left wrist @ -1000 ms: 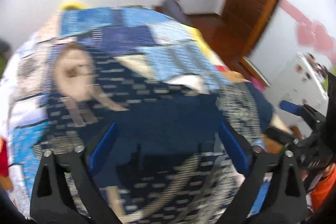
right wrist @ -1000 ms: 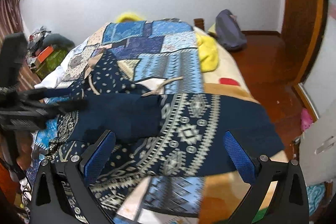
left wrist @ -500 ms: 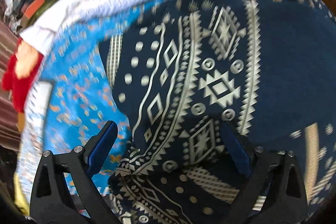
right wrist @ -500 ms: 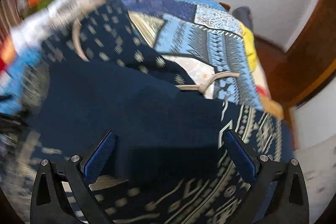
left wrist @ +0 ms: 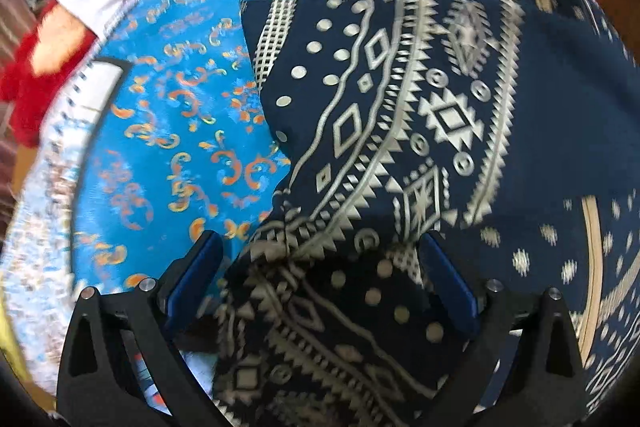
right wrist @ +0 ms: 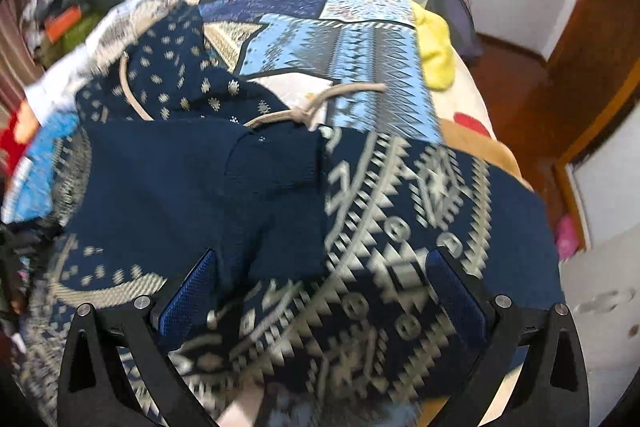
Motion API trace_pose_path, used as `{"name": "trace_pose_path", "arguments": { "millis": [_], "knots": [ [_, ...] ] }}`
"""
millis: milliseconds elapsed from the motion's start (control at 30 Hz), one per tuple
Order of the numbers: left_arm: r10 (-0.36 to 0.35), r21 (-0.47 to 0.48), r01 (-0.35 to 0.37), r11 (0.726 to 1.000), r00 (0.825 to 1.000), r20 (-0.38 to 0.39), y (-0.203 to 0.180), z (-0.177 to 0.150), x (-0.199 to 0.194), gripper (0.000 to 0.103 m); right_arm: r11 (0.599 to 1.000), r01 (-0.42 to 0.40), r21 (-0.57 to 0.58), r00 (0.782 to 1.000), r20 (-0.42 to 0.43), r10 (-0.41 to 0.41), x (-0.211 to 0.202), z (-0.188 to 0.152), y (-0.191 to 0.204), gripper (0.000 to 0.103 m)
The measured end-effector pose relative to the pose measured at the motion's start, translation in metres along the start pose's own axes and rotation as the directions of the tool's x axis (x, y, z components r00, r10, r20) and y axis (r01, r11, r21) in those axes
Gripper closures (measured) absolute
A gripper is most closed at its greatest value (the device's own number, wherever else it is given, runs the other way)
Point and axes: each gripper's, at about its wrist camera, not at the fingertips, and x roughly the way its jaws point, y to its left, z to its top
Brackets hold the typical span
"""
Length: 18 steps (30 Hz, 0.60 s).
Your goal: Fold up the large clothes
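Navy patterned garment (left wrist: 420, 131) lies between the wide-apart jaws of both the left gripper (left wrist: 320, 287) and the right gripper (right wrist: 320, 291).

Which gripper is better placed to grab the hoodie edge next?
Left. The left gripper is open right over a bunched edge of the hoodie; the right gripper, also open, sits over flat cloth mid-garment.
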Motion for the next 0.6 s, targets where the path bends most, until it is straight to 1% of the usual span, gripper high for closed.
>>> {"name": "trace_pose_path", "arguments": {
  "millis": [67,200,300,367,400,467,500,567,600],
  "knots": [
    [0.009,0.033,-0.010,0.999,1.000,0.025,-0.012,0.000,-0.018,0.004,0.999,0.035,0.029,0.999,0.017,-0.035,-0.014,-0.005,-0.014,0.000],
    [-0.027,0.064,0.022,0.998,0.996,0.082,-0.036,0.012,-0.050,0.004,0.994,0.037,0.099,0.997,0.058,-0.043,-0.043,-0.018,-0.055,0.000],
    [-0.089,0.084,0.080,0.993,0.989,0.118,-0.064,0.029,-0.068,0.004,0.977,0.031,0.209,0.997,0.062,-0.045,-0.052,-0.030,-0.099,0.000],
    [-0.141,0.102,0.128,0.987,0.981,0.131,-0.090,0.046,-0.073,0.003,0.952,0.002,0.307,0.998,0.052,-0.018,-0.051,-0.040,-0.130,0.000],
    [-0.157,0.111,0.142,0.984,0.979,0.132,-0.103,0.052,-0.074,0.003,0.929,-0.023,0.369,0.999,0.049,0.005,-0.049,-0.046,-0.149,0.000],
    [-0.190,0.138,0.172,0.975,0.974,0.124,-0.130,0.064,-0.072,0.003,0.867,-0.076,0.493,0.997,0.051,0.058,-0.043,-0.061,-0.180,0.000],
    [-0.199,0.151,0.181,0.972,0.973,0.118,-0.144,0.067,-0.071,0.003,0.821,-0.107,0.561,0.994,0.055,0.091,-0.039,-0.070,-0.196,0.000],
    [-0.216,0.186,0.194,0.963,0.971,0.103,-0.175,0.076,-0.067,0.004,0.733,-0.170,0.659,0.984,0.070,0.165,-0.027,-0.085,-0.220,0.000],
    [-0.221,0.203,0.198,0.959,0.970,0.098,-0.185,0.079,-0.064,0.004,0.703,-0.193,0.684,0.978,0.077,0.193,-0.022,-0.090,-0.227,0.000]
  ]
}}
